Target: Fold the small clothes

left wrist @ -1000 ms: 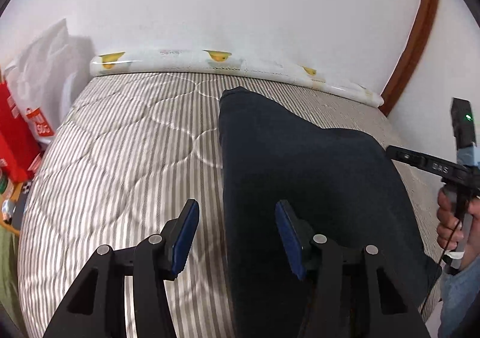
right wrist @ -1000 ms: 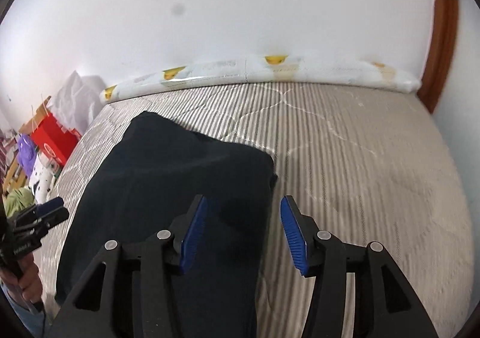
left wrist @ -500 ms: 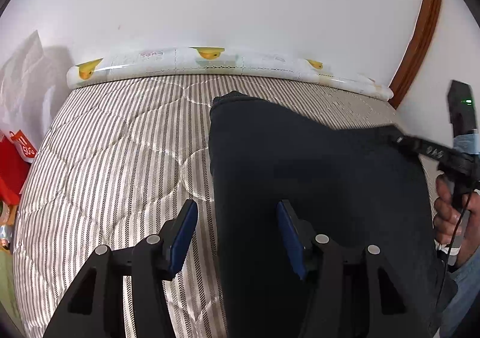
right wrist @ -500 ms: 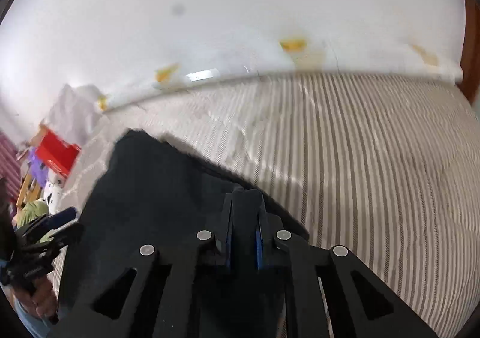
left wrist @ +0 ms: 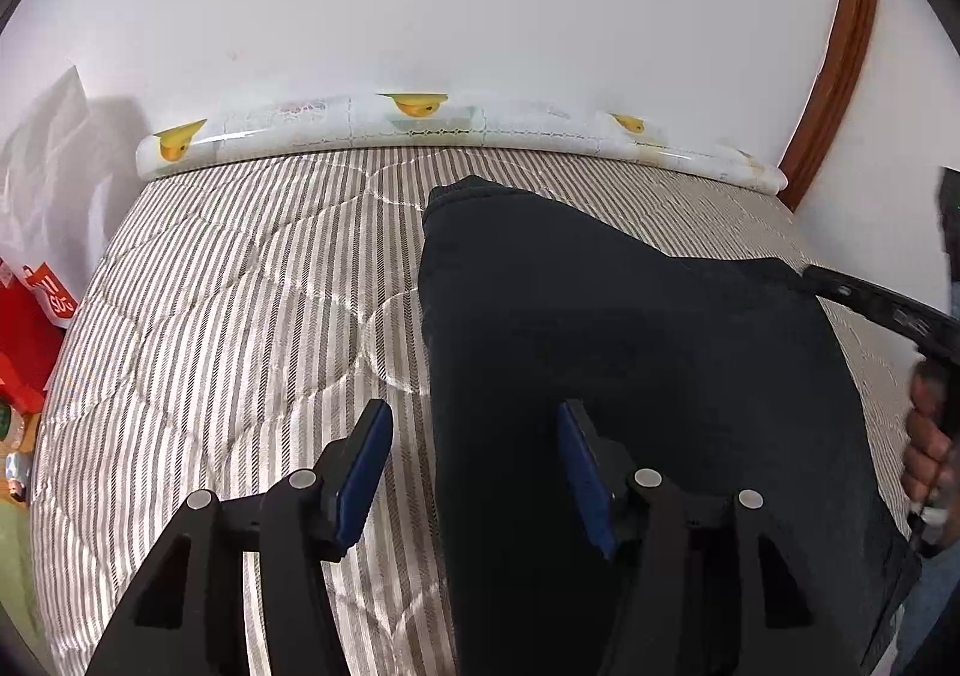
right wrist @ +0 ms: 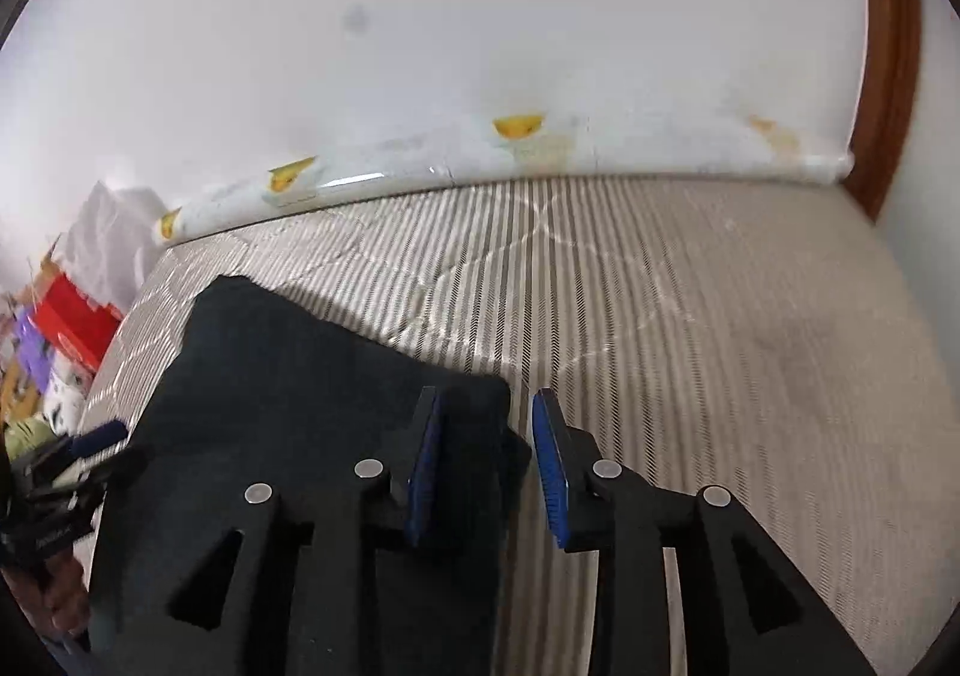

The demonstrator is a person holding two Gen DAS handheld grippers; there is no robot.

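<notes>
A dark navy garment (left wrist: 630,352) lies flat on the striped quilted mattress (left wrist: 240,316); it also shows in the right wrist view (right wrist: 288,406). My left gripper (left wrist: 474,466) is open, its jaws straddling the garment's left edge, holding nothing. My right gripper (right wrist: 486,460) is open, its jaws straddling the garment's right far corner, with cloth lying between the blue pads (right wrist: 423,466). The right gripper shows at the right edge of the left wrist view (left wrist: 888,310).
A duck-print padded bumper (left wrist: 420,130) runs along the white wall at the mattress's far edge. A wooden door frame (left wrist: 834,52) stands at the right. A white bag (left wrist: 54,166) and red box (left wrist: 30,328) sit left of the mattress.
My right gripper was shut at the garment's corner half a second ago and is now open. My left gripper stayed open and shifted slightly.
</notes>
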